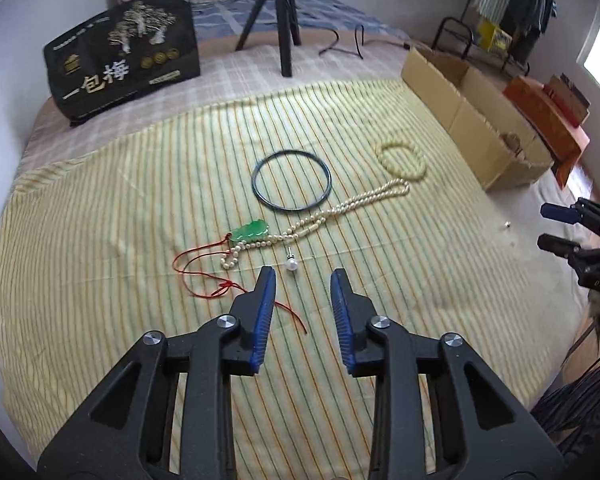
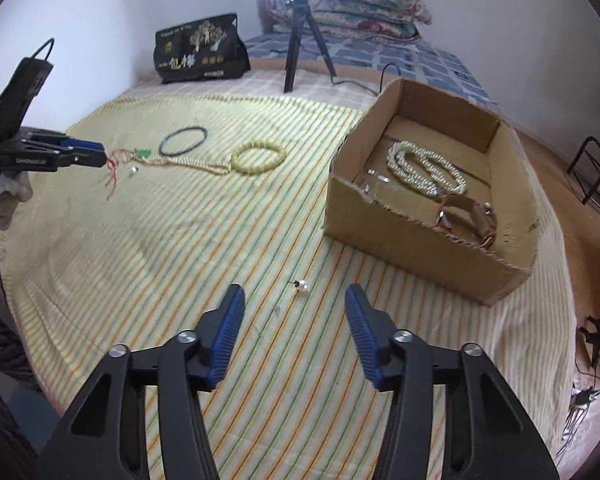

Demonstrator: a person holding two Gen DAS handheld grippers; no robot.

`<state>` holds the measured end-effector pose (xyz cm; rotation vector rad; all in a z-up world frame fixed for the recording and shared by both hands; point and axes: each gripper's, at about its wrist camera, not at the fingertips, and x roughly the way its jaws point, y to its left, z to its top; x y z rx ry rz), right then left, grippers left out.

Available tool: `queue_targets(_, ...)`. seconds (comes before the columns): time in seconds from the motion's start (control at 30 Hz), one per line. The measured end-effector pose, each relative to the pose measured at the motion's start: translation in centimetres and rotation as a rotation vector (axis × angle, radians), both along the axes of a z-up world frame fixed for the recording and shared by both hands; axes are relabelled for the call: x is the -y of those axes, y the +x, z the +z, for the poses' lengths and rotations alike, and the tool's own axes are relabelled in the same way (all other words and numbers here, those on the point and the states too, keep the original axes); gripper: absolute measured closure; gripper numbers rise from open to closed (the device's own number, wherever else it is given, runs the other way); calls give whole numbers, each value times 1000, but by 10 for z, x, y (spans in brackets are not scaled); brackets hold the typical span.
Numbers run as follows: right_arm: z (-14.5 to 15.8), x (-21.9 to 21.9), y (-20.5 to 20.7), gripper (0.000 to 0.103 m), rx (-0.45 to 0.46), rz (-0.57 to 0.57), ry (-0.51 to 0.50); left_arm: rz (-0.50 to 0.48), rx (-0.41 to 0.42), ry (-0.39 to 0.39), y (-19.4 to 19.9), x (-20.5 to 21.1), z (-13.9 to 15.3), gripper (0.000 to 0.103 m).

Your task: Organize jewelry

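On the striped cloth lie a dark bangle [image 1: 291, 180], a yellow bead bracelet [image 1: 401, 159], a long pearl necklace [image 1: 320, 219], a green jade pendant [image 1: 250, 231] on a red cord [image 1: 204, 268], and a pearl earring [image 1: 291, 265]. My left gripper [image 1: 303, 280] is open, just short of that earring. My right gripper [image 2: 295, 300] is open, with a second pearl earring [image 2: 301, 286] between its tips. A cardboard box [image 2: 416, 236] to the right holds a white bead necklace [image 2: 424, 170] and other pieces.
A black printed bag [image 1: 124, 60] and a tripod [image 1: 278, 20] stand at the back of the bed. Folded quilts [image 2: 348, 4] lie behind. The left gripper shows at the left in the right wrist view [image 2: 96, 152]. Cables lie near the tripod.
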<state>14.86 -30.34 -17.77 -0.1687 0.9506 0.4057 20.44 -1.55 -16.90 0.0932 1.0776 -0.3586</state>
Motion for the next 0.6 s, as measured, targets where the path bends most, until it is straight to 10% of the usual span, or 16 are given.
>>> queue_targets(0.6, -32, 4, 27, 75, -69, 6, -19, -17, -23, 59, 19, 3, -31, 75)
